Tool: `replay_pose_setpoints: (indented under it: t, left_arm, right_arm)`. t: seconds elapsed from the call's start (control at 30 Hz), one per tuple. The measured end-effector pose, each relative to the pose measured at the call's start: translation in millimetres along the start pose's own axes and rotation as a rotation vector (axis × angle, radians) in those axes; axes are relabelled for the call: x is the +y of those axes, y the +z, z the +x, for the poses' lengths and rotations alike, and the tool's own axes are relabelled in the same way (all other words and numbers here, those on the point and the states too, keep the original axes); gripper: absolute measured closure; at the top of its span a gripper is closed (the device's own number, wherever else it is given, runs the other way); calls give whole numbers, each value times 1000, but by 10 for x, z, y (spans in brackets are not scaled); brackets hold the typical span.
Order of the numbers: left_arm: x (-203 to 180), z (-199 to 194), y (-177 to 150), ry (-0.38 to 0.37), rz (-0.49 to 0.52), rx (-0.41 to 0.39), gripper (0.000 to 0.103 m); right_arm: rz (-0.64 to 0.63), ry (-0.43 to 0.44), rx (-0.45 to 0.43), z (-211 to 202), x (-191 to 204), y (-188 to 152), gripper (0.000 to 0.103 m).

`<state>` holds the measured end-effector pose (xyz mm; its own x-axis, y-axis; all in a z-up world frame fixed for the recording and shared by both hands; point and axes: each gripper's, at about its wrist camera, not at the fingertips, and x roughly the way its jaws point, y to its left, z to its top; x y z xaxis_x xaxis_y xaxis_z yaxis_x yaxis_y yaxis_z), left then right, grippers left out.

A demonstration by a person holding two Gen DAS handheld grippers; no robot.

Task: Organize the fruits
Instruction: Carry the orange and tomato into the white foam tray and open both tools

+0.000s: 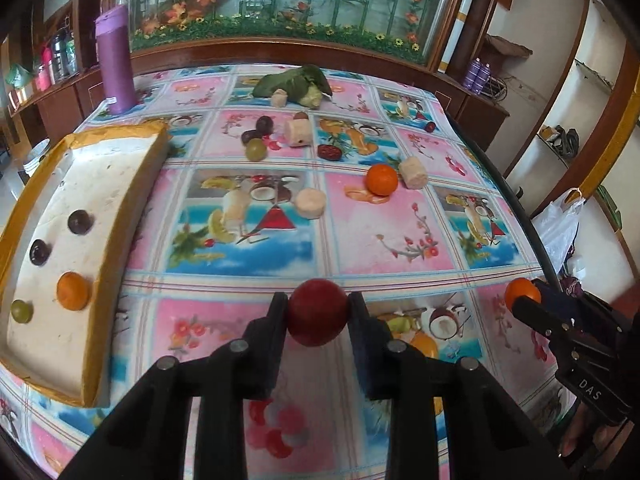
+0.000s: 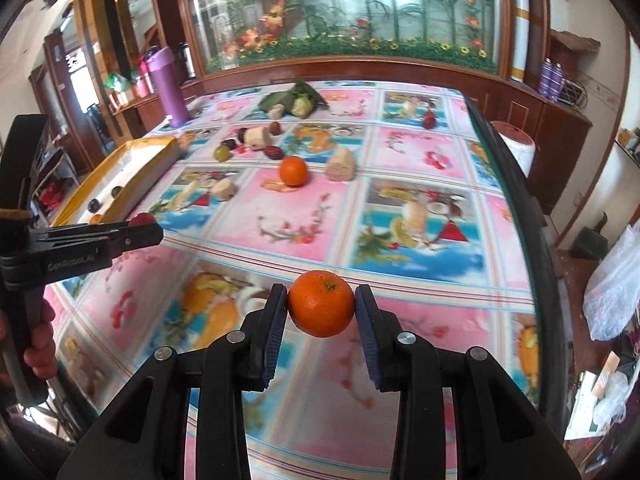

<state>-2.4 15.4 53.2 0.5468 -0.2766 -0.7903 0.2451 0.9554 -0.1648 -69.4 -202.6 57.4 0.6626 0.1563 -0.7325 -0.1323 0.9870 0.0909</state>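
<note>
My left gripper (image 1: 318, 308) pinches a red plum-like fruit (image 1: 317, 311) across its middle, pads on both sides, above the tablecloth (image 1: 360, 232). My right gripper (image 2: 321, 308) clamps a small orange (image 2: 321, 303) the same way. Both look light, round, smooth-skinned, so probably prone to slip or roll; the plum likely bruises, so gentle squeeze at the widest girth. The tray (image 1: 132, 184) sits at left with grapes and an orange already in it. More fruit is scattered farther back.
</note>
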Motion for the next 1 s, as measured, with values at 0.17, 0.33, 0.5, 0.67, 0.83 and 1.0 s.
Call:
replay_pose_setpoints:
  t: [0.17,0.33,0.5,0.67,0.83,1.0]
  left_arm:
    - [304,-168,-82,7,-35,-10,70]
    - [600,-309,-108,20,-70,-29,70]
    - [886,-436,-105,32,-106,-51,70]
    - [1191,-534,-82,55,-146,-74,70]
    - [1547,-606,-61,92,-189,-89,70]
    - [1889,-634,-8,134,-225,-101,70]
  right_arm:
    - [-46,42,0,75,354,103,69]
    - [-97,72,-2,155,708,213,69]
    - [-150,102,-2,262,1054,334,69]
    - [-194,133,-2,372,1377,461,69]
    - [-234,161,-5,497,1674,637,69]
    - [-252,200,-7,646,1962,851,69]
